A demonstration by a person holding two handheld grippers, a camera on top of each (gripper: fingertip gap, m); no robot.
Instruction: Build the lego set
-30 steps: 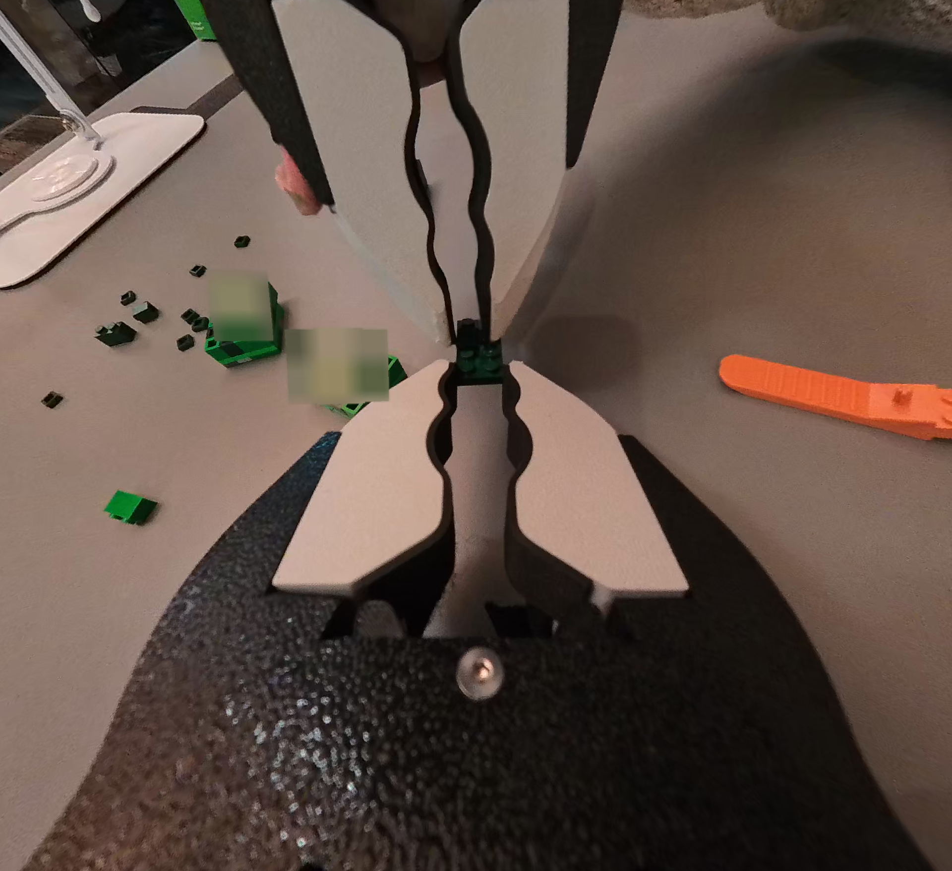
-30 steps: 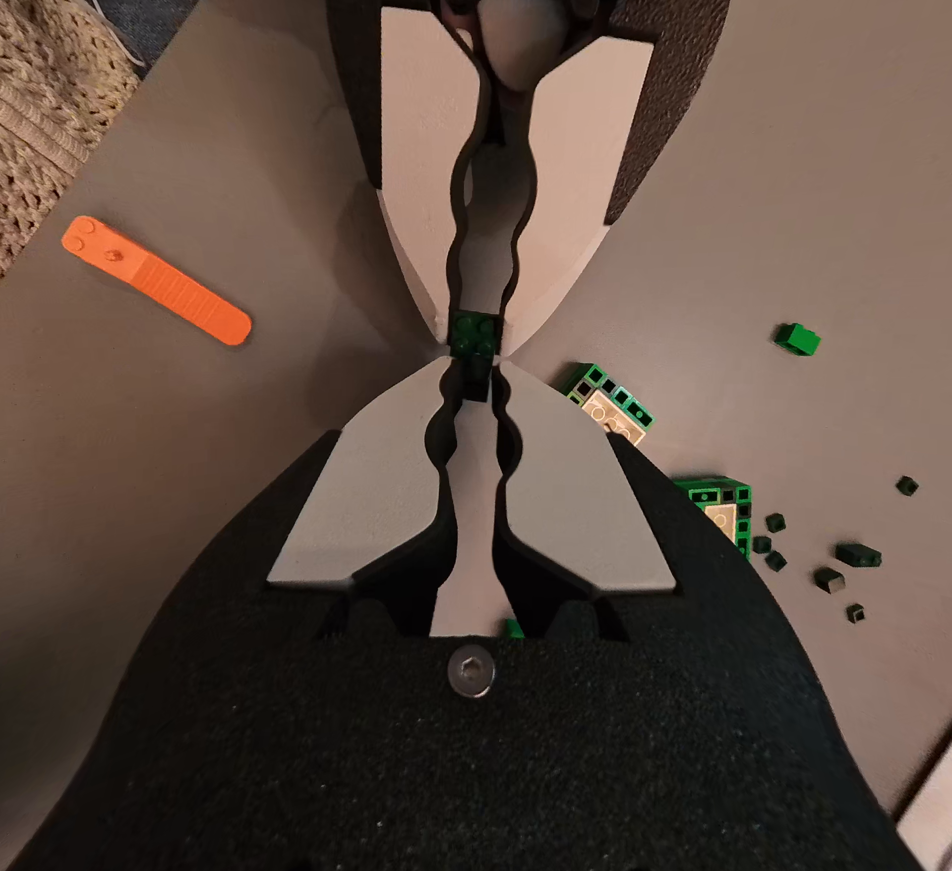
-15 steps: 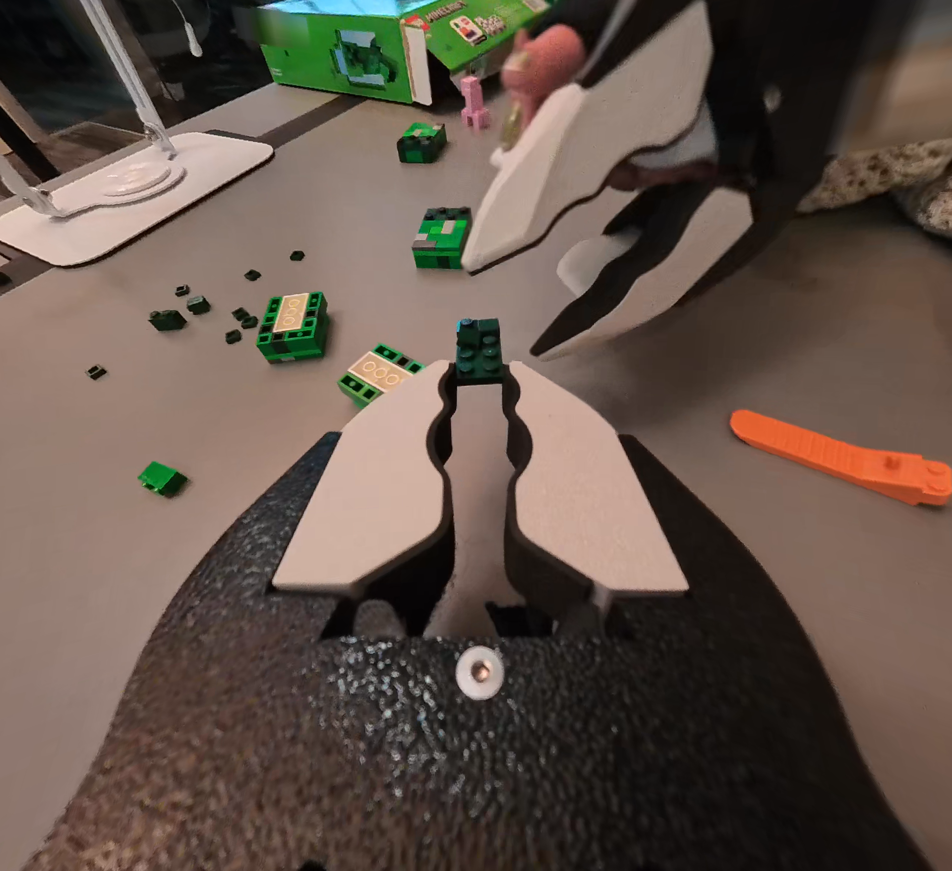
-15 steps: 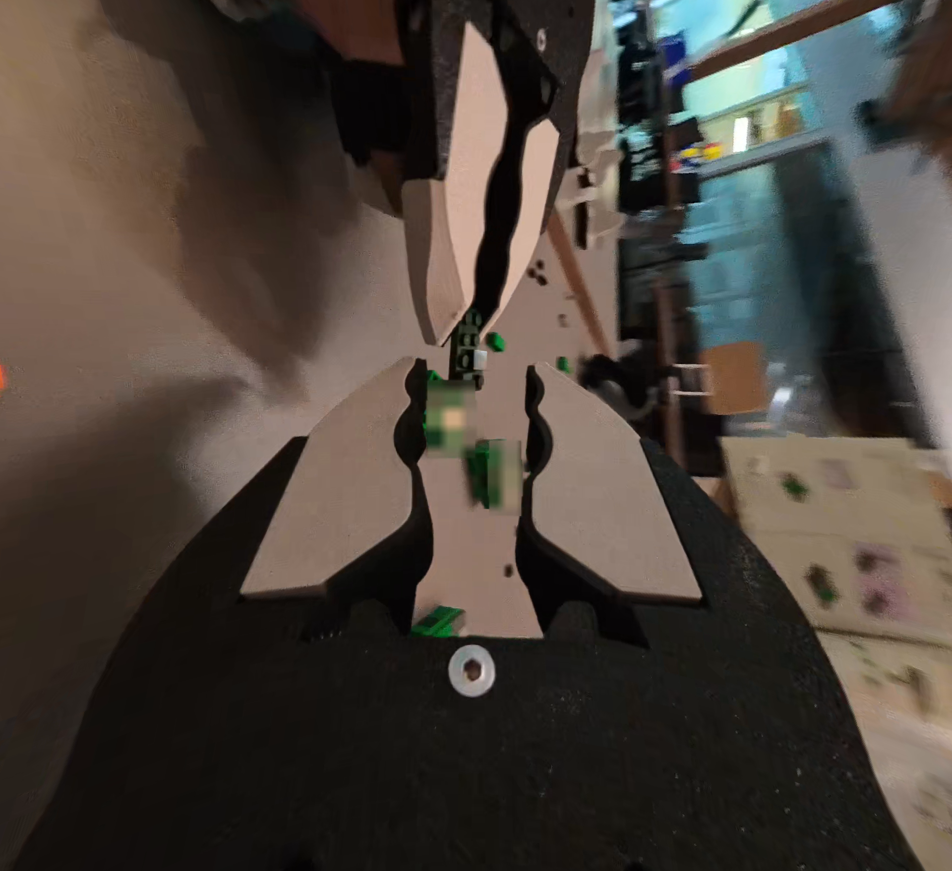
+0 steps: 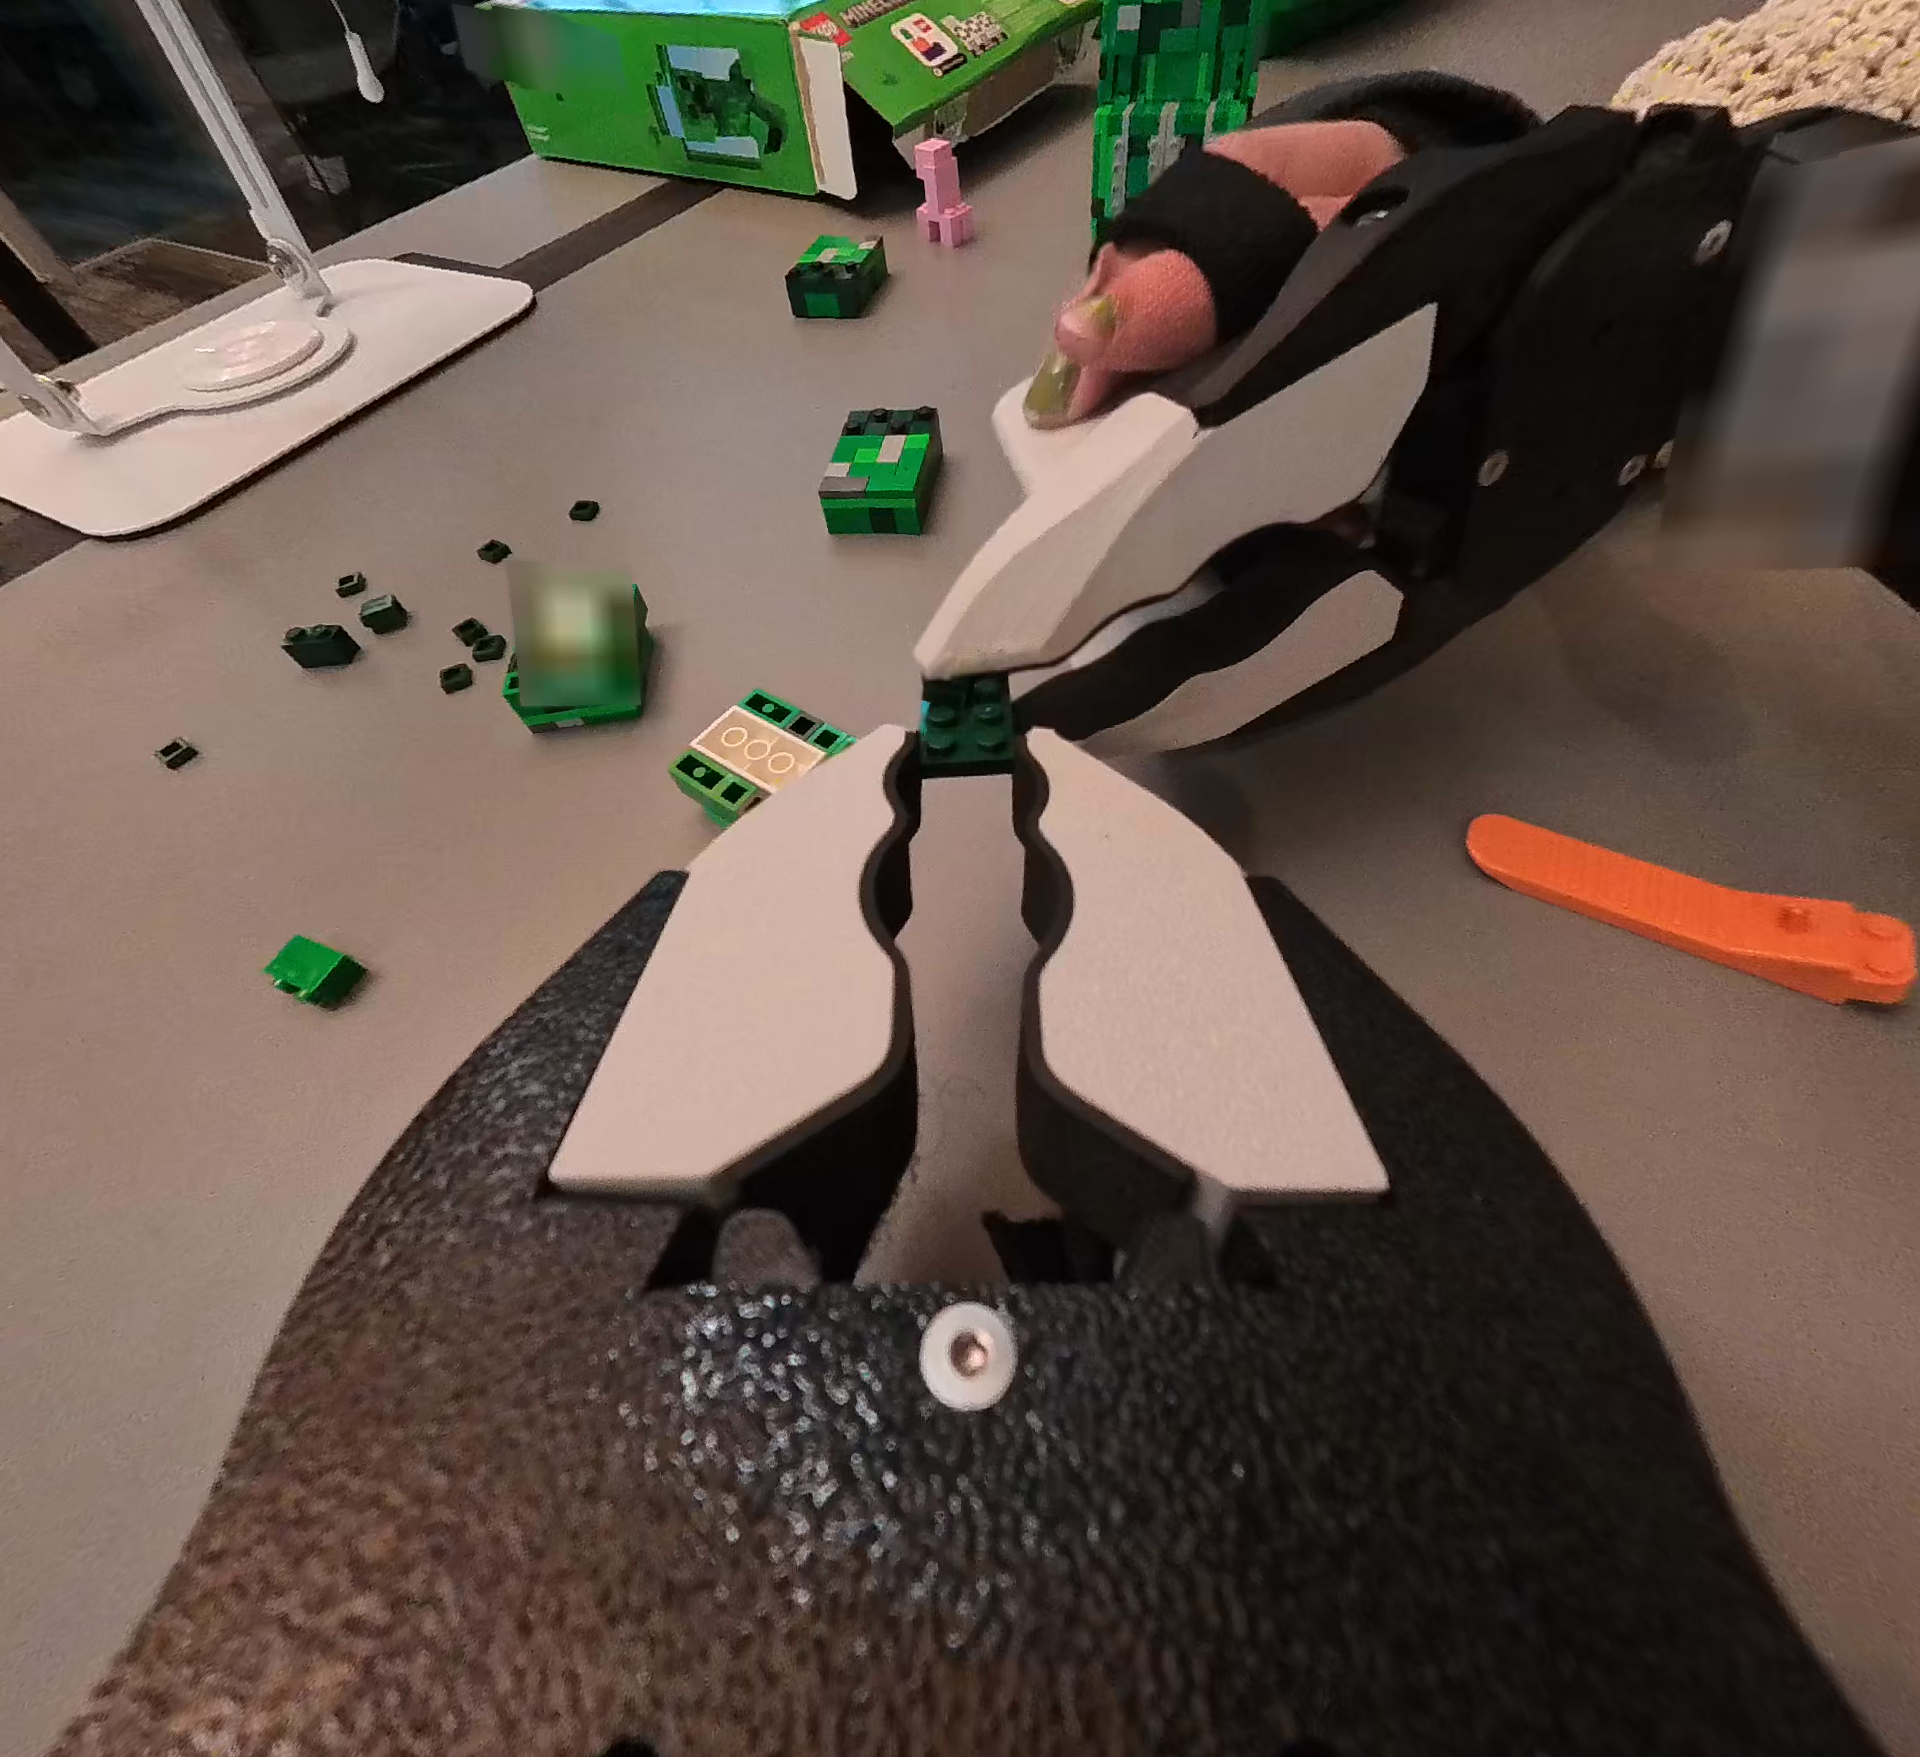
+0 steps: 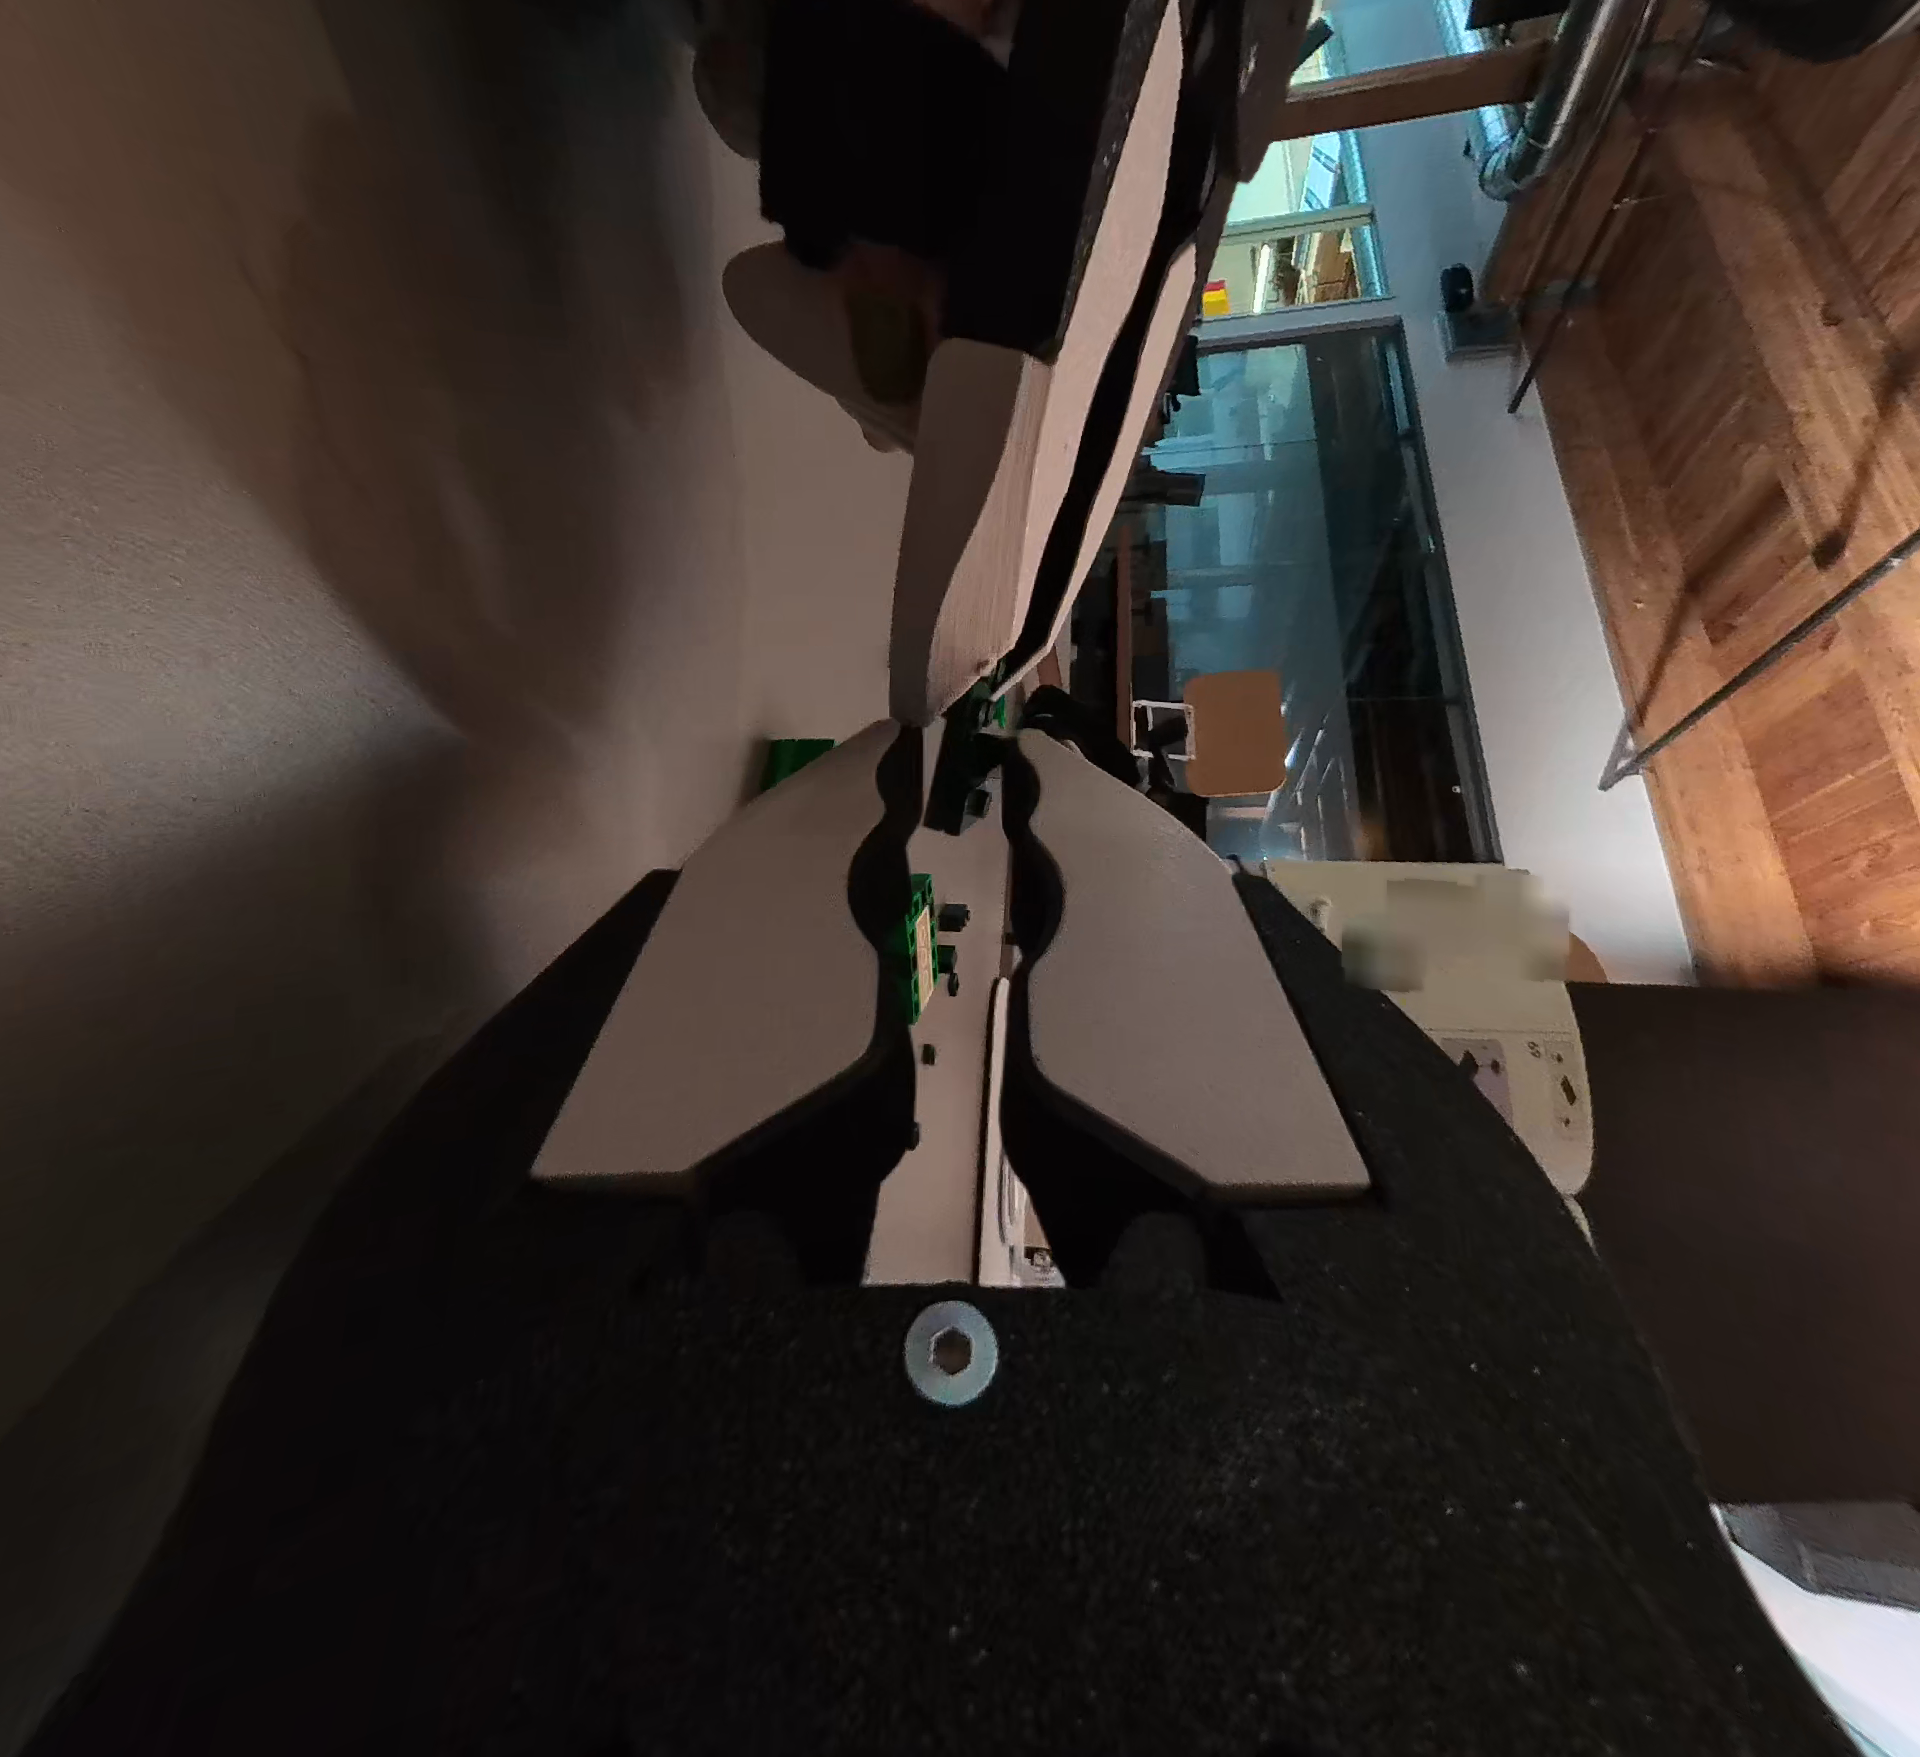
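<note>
Now the left tool [image 5: 966, 751] reaches forward low over the grey table [image 5: 1351, 668], its two pale fingers [image 5: 769, 969] closed on a small dark green lego plate [image 5: 968, 728] that sits pinched at the very tips, studs facing up. The right tool [image 5: 997, 668] comes in from the right side, rolled onto its side so one finger lies above the other, and the tip of the upper finger touches the top of the plate; a hand [image 5: 1174, 294] in a black fingerless glove rests a fingertip on that upper finger. In the right wrist view the scene is turned sideways, and the right tool [image 6: 961, 751] has its tips nearly together around the dark plate [image 6: 961, 772], though whether they actually pinch it I cannot tell. On the table to the left lie four built green blocks: one [image 5: 883, 471] beyond the tools, one [image 5: 836, 279] farther back, one partly blurred [image 5: 582, 710], and a flat one with a pale top [image 5: 758, 757] just beside the left tool's left finger. About nine tiny dark pieces [image 5: 322, 645] are scattered at left, with a single bright green brick [image 5: 312, 969] nearer the camera. One orange brick separator [image 5: 1683, 907] lies to the right, well apart from the plate. At the back stand one open green box [image 5: 790, 66], a small pink figure [image 5: 943, 190], a tall green pixelled figure [image 5: 1184, 24], and a white stand base [image 5: 260, 377].
</note>
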